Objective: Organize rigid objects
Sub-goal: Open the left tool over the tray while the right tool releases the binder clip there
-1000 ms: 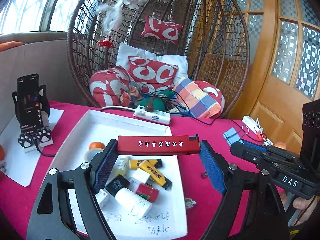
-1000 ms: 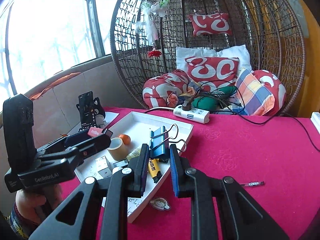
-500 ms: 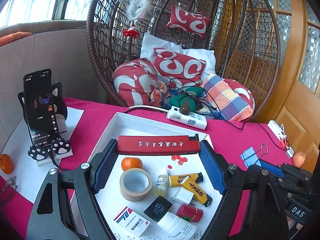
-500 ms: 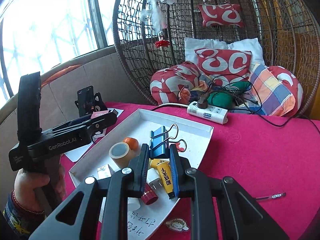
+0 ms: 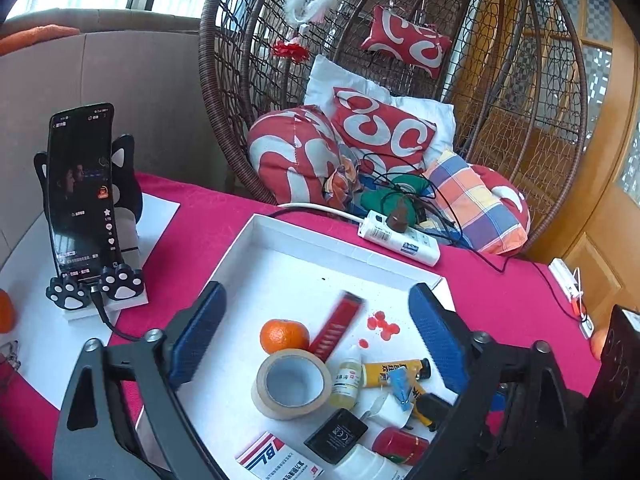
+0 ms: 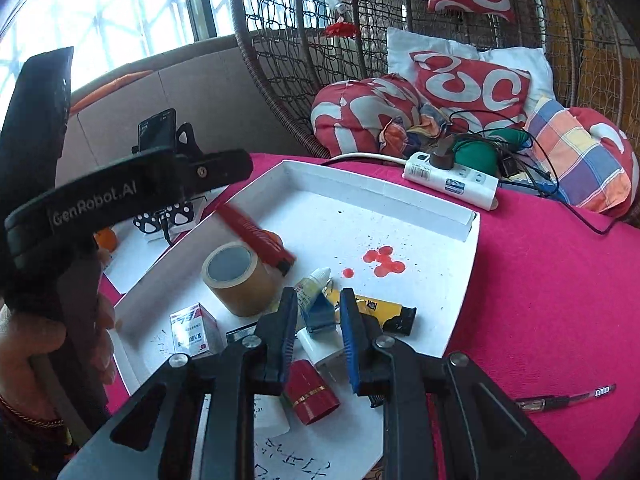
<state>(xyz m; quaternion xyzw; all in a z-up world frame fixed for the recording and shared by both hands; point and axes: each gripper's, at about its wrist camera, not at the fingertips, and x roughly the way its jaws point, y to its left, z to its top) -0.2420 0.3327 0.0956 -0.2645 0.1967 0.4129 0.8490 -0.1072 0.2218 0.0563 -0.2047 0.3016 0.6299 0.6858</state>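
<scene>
The left tool [image 5: 316, 336] has just been opening; its blue pads [image 5: 198, 332] stand wide apart with nothing between them. Below, in the white tray [image 5: 280, 236], a blurred red box [image 5: 336, 332] lies tilted beside the orange [image 5: 284, 336] and the tape roll [image 5: 292, 384].

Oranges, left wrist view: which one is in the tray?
The orange just behind the tape roll, inside the white tray. The other orange sits outside it, at the left edge past the phone stand.
</scene>
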